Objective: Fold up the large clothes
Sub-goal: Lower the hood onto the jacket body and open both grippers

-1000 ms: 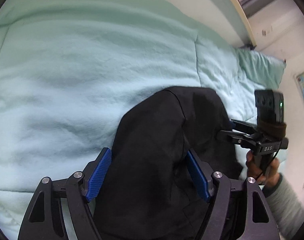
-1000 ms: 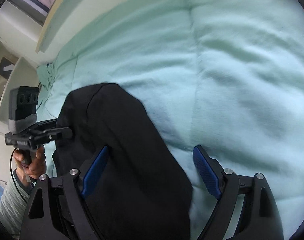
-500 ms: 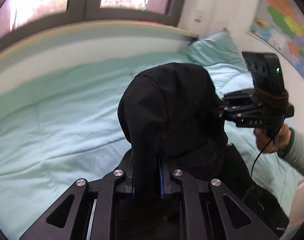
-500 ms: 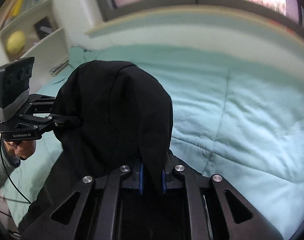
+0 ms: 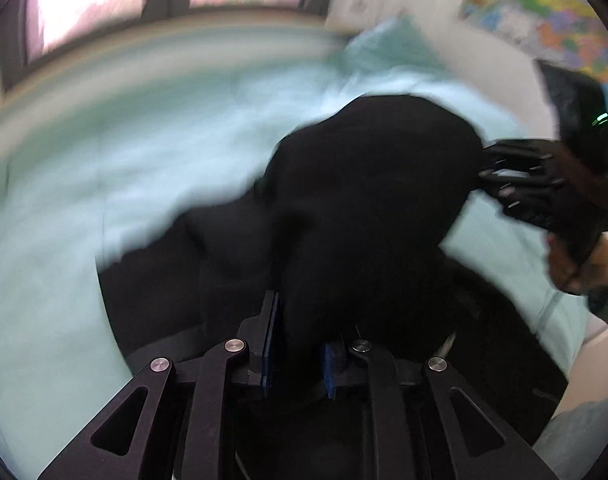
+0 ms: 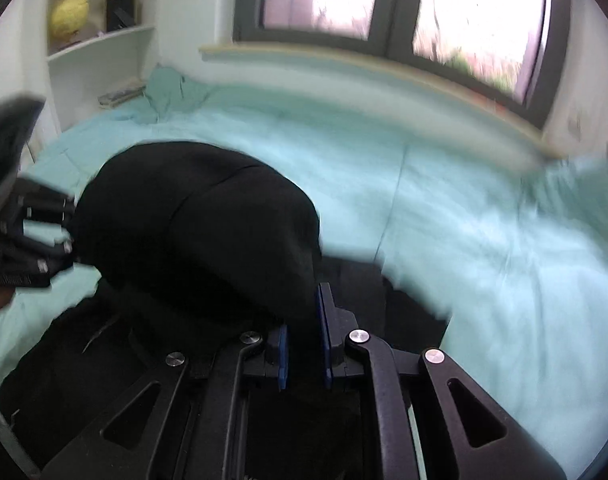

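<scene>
A large black garment [image 5: 368, 184] hangs between both grippers above a mint-green bed [image 5: 103, 168]. My left gripper [image 5: 297, 344] is shut on a fold of the black garment. My right gripper [image 6: 304, 344] is shut on another fold of the garment [image 6: 191, 224]. The right gripper also shows at the right of the left wrist view [image 5: 520, 176], pinching the cloth's far edge. The left gripper shows at the left of the right wrist view [image 6: 31, 240]. The lower part of the garment trails down on the bed. Both views are motion-blurred.
A window [image 6: 384, 0] with a sill runs along the bed's far side. A pillow [image 5: 384, 48] lies at the head under a wall map [image 5: 544, 4]. White shelves [image 6: 99, 40] with a yellow ball stand at the other end.
Both grippers closed on the black garment and lifted it off the bed. The views tilted up from the bedcover to the window, and more of the garment now trails below.
</scene>
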`<state>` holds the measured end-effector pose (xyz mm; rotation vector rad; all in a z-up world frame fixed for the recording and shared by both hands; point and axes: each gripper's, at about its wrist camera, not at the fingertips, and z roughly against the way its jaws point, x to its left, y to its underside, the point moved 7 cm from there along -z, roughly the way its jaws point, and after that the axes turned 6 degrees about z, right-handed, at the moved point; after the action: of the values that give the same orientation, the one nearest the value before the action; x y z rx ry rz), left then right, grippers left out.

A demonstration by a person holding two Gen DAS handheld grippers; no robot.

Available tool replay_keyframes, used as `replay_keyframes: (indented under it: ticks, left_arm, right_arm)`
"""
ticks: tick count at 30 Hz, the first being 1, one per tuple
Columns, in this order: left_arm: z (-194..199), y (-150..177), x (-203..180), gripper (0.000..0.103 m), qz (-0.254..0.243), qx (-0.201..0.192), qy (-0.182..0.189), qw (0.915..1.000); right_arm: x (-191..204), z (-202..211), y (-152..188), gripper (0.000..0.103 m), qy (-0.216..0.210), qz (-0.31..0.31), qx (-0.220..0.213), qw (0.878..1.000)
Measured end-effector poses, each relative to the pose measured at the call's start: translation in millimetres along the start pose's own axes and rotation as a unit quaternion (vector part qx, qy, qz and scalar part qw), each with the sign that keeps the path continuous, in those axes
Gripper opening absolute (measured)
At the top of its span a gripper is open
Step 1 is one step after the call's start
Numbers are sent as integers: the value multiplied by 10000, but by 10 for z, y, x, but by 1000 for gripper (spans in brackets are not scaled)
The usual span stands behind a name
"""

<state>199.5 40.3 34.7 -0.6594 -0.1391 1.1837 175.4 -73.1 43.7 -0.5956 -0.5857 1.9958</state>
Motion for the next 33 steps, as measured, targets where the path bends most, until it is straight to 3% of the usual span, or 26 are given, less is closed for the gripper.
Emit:
replay_keyframes:
  ticks: [4, 6, 8, 9, 11, 13, 15, 17, 20, 22, 24, 26, 29, 31, 33]
  left_arm:
    - [-434, 692, 231, 17, 922, 874, -103, 9918]
    - [-354, 859, 305, 17, 1144, 957, -114, 9888]
    - [-137, 845, 343, 17, 1255, 817, -79, 9887]
    - [25, 753, 369, 17, 1278, 641, -68, 9897]
    - [280, 514, 415, 17, 1257, 299, -110, 9916]
    - [510, 174, 413, 18, 1218, -95, 26, 9925]
    - [647, -203, 376, 18, 1166, -408, 316, 9918]
    - [678, -548, 258, 19, 1099, -599, 490, 9909]
    - [515, -916, -3, 23, 1015, -644, 762, 9898]
    - [223, -985, -65, 24, 1262, -371, 1090, 9853]
    - [-29, -878, -67, 24, 1399, -45, 1178, 9831]
    - [-300, -548, -89, 24, 1404, 445, 1386, 9793]
    - [-672, 21, -17, 25, 1291, 1190, 975, 9796]
    - [-985, 398, 79, 24, 1705, 1534, 1011, 9681]
    - [-1036, 434, 141, 24, 2107, 1434, 1211, 9594]
  right_arm:
    - [95, -369, 749, 20, -232, -494, 970, 9938]
    - [65, -388, 930, 21, -443, -848, 1228, 9878]
    - [-42, -252, 968, 22, -592, -1112, 1189, 9849]
    - [-110, -165, 944, 24, -574, -1172, 1115, 9852]
    - [-275, 58, 773, 40, -480, -1286, 853, 9869]
    - [-395, 224, 513, 43, -492, -1369, 577, 9877]
    - [-550, 252, 82, 51, -591, -1438, 340, 9872]
    - [-569, 273, -295, 53, -680, -1452, 91, 9870]
    - [-462, 43, -699, 54, -914, -1497, 166, 9844]
    - [-339, -199, -733, 54, -1085, -1523, 360, 9817]
    - [-104, -445, -582, 54, -1452, -1585, 730, 9739]
    - [107, -756, -188, 54, -1535, -1503, 1323, 9676]
    - [370, -1124, 578, 54, -1334, -1373, 2123, 9583]
    - [456, -1325, 957, 54, -1353, -1580, 2195, 9532]
    - [459, -1325, 1023, 55, -1270, -1657, 1972, 9579]
